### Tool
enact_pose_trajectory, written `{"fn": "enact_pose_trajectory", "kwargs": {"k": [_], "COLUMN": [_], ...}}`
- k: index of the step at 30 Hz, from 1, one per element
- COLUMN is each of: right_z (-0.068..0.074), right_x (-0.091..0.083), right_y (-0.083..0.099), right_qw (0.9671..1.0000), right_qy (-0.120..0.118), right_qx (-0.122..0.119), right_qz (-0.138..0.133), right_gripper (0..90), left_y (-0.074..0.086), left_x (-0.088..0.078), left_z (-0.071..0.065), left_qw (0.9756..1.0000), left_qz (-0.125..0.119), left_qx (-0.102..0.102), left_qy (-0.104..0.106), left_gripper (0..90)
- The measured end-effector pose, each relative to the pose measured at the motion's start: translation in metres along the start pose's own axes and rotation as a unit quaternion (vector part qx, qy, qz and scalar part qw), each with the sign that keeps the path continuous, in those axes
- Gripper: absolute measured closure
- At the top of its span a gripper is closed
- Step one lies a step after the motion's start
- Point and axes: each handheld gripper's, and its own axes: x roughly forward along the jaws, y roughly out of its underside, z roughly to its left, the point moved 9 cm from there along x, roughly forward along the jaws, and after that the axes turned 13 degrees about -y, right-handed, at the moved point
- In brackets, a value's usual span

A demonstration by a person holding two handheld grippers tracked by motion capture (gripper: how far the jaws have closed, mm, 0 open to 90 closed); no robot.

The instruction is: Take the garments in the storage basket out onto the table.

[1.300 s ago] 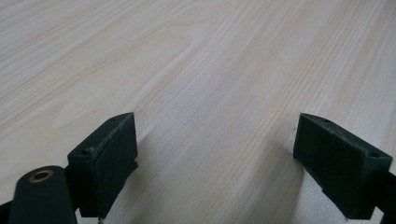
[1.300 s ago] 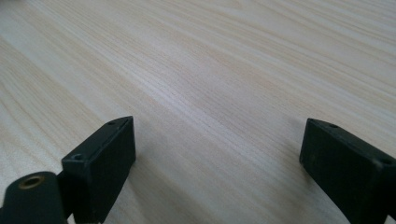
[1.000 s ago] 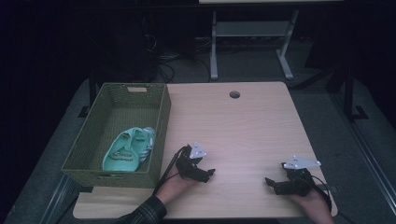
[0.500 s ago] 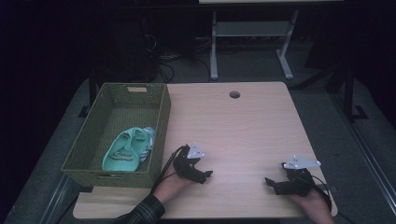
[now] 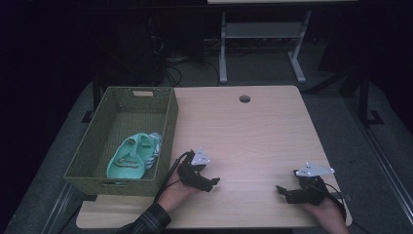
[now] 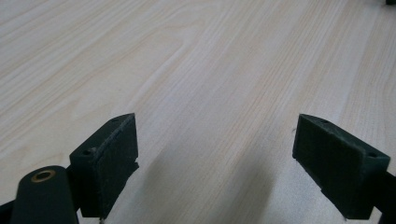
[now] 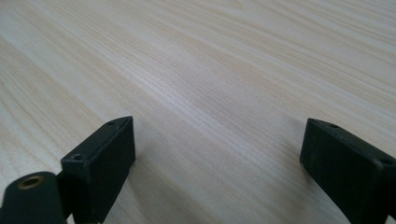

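Probably a dim lab: bare wooden table [image 5: 253, 126], floor cables [image 5: 170, 63], metal stand [image 5: 260, 34].

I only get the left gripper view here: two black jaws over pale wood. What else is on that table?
Observer: A green woven basket stands on the table's left part, beside the left gripper.
Operator: Anything inside it?
Observer: Yes, a pair of mint-green shoes lies at its near end, against the right wall.
Operator: And the other hand?
Observer: The right gripper sits low over the table's near right corner, jaws wide apart with nothing between them.
Operator: Is the wood one plain sheet?
Observer: Nearly; there is a small round hole near the far edge.
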Motion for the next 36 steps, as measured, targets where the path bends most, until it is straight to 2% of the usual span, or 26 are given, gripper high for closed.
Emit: {"fn": "enact_pose_trajectory", "kwargs": {"k": [4, 6, 23, 36], "right_z": [0.0, 0.0, 0.0, 0.0], "right_x": [0.0, 0.0, 0.0, 0.0], "right_y": [0.0, 0.0, 0.0, 0.0], "right_qw": [1.0, 1.0, 1.0, 1.0], "right_qy": [0.0, 0.0, 0.0, 0.0], "right_qx": [0.0, 0.0, 0.0, 0.0], "right_qz": [0.0, 0.0, 0.0, 0.0], "right_gripper": [9.8, 9.8, 9.8, 9.8], "left_y": [-0.002, -0.002, -0.012, -0.014], "left_x": [-0.002, -0.003, -0.014, -0.016], "left_z": [0.003, 0.005, 0.008, 0.008], "left_qw": [1.0, 1.0, 0.9997, 0.9997], "left_qz": [-0.004, -0.004, -0.018, -0.01], "left_qx": [0.0, -0.007, -0.014, -0.023], "left_qy": [-0.001, -0.001, -0.003, 0.006], "left_gripper": [13.4, 13.4, 13.6, 13.6]}}
